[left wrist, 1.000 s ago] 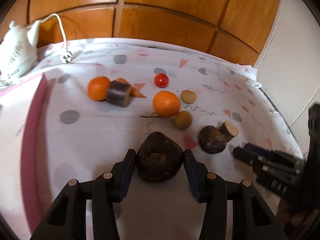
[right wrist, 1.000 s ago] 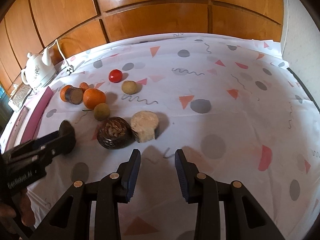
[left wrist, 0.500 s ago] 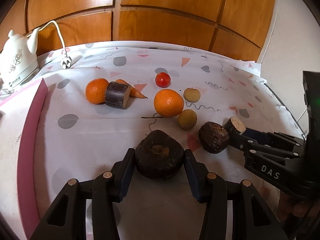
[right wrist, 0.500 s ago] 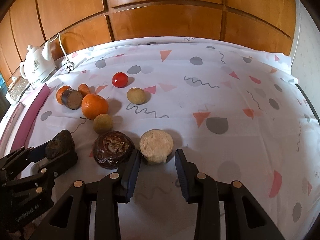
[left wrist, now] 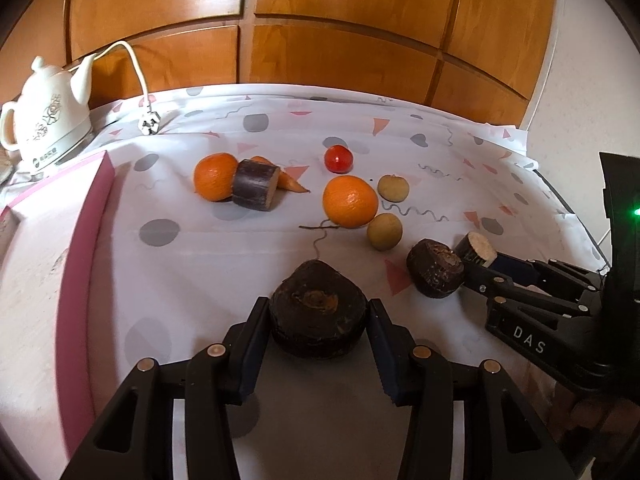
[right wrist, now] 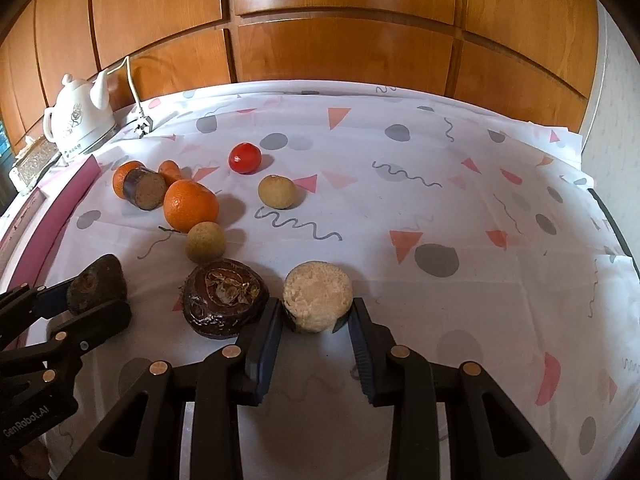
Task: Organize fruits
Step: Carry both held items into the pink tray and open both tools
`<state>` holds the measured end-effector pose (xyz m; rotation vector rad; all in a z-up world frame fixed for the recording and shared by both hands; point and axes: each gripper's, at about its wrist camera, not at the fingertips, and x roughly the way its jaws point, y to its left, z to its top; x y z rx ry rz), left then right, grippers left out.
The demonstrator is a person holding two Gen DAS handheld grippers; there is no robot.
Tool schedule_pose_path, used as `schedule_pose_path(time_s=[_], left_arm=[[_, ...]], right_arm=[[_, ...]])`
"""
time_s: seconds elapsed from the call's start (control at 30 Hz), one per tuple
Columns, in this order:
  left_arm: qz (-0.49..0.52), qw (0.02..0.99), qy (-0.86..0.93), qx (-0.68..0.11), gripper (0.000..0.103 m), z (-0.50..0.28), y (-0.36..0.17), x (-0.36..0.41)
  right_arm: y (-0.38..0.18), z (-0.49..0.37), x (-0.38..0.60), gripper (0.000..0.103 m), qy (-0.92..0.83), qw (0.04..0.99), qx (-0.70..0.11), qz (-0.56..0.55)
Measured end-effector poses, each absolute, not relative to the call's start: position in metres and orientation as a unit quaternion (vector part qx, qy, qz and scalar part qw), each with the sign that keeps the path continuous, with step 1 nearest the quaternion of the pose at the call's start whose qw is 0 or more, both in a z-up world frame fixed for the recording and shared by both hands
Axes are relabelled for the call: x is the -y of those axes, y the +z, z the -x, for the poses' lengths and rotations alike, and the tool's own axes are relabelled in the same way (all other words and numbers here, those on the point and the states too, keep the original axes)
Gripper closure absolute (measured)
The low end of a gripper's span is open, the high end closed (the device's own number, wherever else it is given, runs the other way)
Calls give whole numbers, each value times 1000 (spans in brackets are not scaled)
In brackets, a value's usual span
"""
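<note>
My left gripper (left wrist: 318, 328) is shut on a dark brown chunk (left wrist: 318, 314), also seen at the left of the right wrist view (right wrist: 96, 284). My right gripper (right wrist: 316, 320) is open around a pale-faced cut piece (right wrist: 318, 296), its fingers beside it; whether they touch is unclear. A dark round root (right wrist: 224, 300) lies just left of it. Two oranges (left wrist: 350, 201) (left wrist: 214, 176), a dark cut piece (left wrist: 256, 185), a carrot (left wrist: 292, 182), a red tomato (left wrist: 338, 158) and two small tan fruits (left wrist: 385, 231) (left wrist: 393, 188) lie beyond on the cloth.
A patterned white cloth (right wrist: 440, 208) covers the table. A white kettle (left wrist: 44, 128) with cord and plug (left wrist: 150, 126) stands at the far left. A pink-edged board (left wrist: 80, 248) lies along the left. Wooden panels stand behind.
My right gripper moved forward until its open fingers came around the pale cut piece. My left gripper kept its hold on the dark chunk and shifted only slightly.
</note>
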<state>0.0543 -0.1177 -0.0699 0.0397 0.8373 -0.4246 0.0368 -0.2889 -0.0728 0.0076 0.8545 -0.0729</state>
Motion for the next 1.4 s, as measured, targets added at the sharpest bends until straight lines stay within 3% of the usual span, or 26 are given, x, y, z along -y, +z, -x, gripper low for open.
schedule_pose_path(time_s=[0.37, 0.7, 1.4], left_arm=[[-2, 904, -179, -388, 55, -41, -50, 92], [9, 927, -123, -355, 55, -35, -17, 52], [57, 930, 19, -362, 55, -37, -18, -57]], right_arm=[[-54, -7, 277, 69, -46, 918, -393, -9], [-23, -13, 222, 69, 52, 927, -372, 14], [-9, -47, 91, 69, 209, 899, -384, 20]])
